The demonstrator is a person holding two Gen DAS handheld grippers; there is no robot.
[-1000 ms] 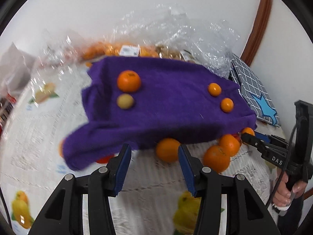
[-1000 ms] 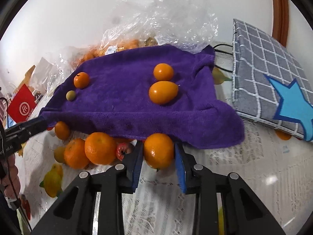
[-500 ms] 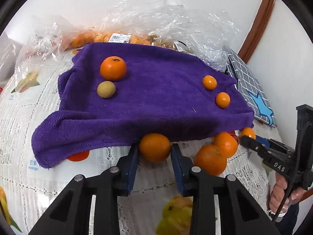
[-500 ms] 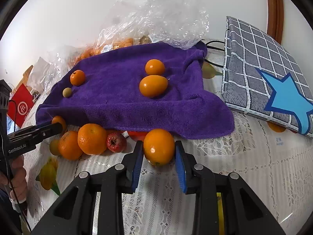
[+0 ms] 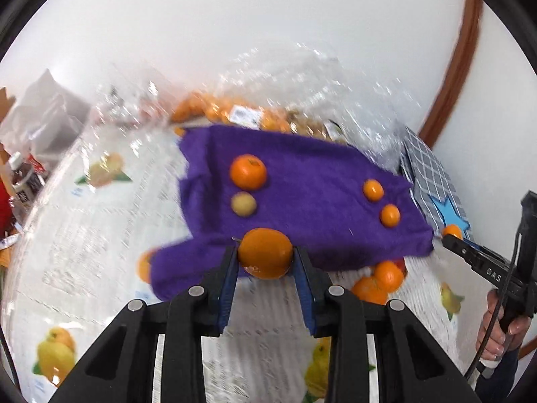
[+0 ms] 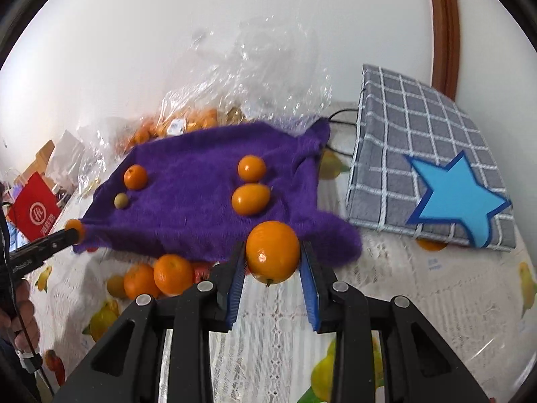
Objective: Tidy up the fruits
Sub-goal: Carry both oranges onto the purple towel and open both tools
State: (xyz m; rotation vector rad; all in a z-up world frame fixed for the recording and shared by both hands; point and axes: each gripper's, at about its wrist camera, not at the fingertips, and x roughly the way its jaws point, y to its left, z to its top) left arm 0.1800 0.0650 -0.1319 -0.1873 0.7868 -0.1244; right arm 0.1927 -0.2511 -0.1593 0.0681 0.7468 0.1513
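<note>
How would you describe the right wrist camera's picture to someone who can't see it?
The right gripper clamps an orange before a purple towel holding four small fruits. More oranges lie at the towel's near edge, and a grey checked bag is to the right.

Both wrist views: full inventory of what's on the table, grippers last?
purple towel: 1, spread mid-table
fruit on towel: 4; orange and small yellow-green fruit at one end, round orange and oval orange at the other
loose oranges: several, on the tablecloth by the towel's near edge, with something red, partly hidden
clear plastic bags: behind the towel, orange fruit inside
grey checked bag with blue star: 1, beside the towel
red bag: 1, table's far edge
left gripper: shut on an orange
right gripper: shut on an orange
</note>
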